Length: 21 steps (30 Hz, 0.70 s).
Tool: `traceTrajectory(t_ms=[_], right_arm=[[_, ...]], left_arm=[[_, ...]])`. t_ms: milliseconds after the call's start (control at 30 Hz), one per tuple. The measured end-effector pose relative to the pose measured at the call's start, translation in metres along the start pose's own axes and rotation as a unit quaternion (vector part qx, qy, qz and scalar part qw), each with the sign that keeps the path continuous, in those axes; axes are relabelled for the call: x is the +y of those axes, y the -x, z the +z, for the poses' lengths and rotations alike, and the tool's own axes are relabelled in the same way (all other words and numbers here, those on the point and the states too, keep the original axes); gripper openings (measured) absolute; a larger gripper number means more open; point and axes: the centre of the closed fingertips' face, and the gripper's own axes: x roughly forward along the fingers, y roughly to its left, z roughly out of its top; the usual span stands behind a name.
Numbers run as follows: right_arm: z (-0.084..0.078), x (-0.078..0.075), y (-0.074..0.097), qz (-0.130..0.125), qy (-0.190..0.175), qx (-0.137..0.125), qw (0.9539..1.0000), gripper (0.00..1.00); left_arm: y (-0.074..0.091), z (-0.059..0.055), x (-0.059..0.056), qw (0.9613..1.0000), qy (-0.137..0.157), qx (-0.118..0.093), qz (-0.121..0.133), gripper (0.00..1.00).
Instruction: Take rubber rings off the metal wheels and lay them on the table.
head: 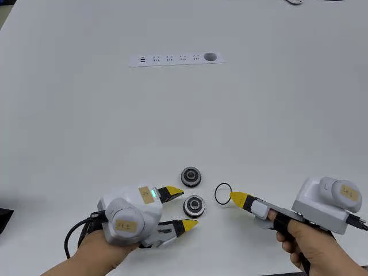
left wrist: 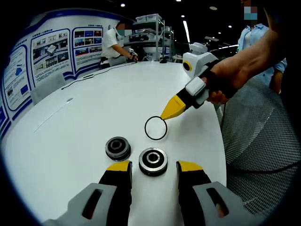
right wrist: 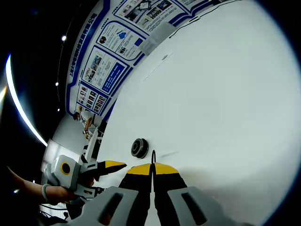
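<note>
Two black-and-silver metal wheels lie on the white table. The nearer wheel sits between the yellow tips of my open left gripper, untouched by them. The other wheel lies just beyond it. My right gripper is shut on the edge of a thin black rubber ring, low over the table, right of the wheels. I cannot tell whether the ring touches the table.
A white socket strip is set flat in the table farther back. A dark object sits at the left edge. In the left gripper view a mesh chair stands past the table's edge, with people in the background.
</note>
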Motion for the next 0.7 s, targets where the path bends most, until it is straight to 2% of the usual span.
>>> traceTrajectory(t_ms=[200,700], right_arm=[[-0.001,-0.007,0.0,-0.01,0.005,0.0,0.9999,0.02],[-0.004,-0.018,-0.003,-0.041,0.062,0.011,0.9972,0.05]], left_arm=[[0.0,0.001,0.0,1.0,0.002,-0.001,0.0,0.39],[-0.001,0.0,0.0,1.0,0.004,0.0,-0.002,0.38]])
